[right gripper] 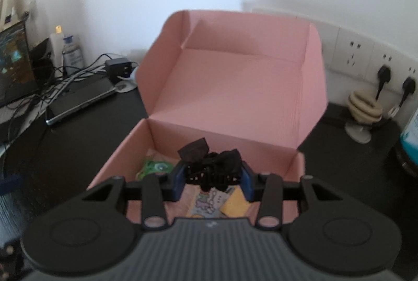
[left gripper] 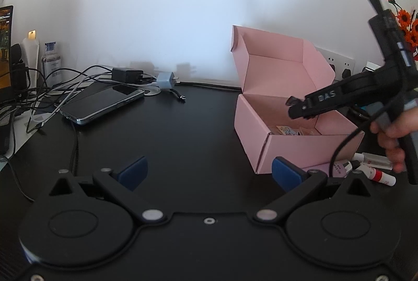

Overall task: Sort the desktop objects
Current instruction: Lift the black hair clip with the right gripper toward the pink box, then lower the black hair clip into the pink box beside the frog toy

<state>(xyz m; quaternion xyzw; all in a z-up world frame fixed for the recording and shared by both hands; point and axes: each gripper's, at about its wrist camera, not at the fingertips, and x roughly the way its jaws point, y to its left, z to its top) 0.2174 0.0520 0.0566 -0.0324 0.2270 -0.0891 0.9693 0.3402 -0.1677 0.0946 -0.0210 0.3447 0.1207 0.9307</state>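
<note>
An open pink cardboard box (left gripper: 300,147) (right gripper: 235,77) stands on the black desk, lid tilted back. My right gripper (right gripper: 212,181) is above its front part, shut on a black hair clip with a bow (right gripper: 211,166) held between the blue pads. Inside the box lie a green packet (right gripper: 154,167), a cartoon sticker card (right gripper: 211,202) and a yellow piece (right gripper: 235,205). In the left wrist view the right gripper (left gripper: 296,108) reaches over the box from the right, held by a hand (left gripper: 397,129). My left gripper (left gripper: 209,173) is low over the desk left of the box, open with nothing between its fingers.
A phone (left gripper: 104,103), a black charger (left gripper: 126,74), a light blue plug (left gripper: 166,79) and tangled cables lie at the back left beside a bottle (left gripper: 51,58). Small tubes (left gripper: 371,171) lie right of the box. Wall sockets (right gripper: 365,56) and a beige coiled stand (right gripper: 364,111) are behind it.
</note>
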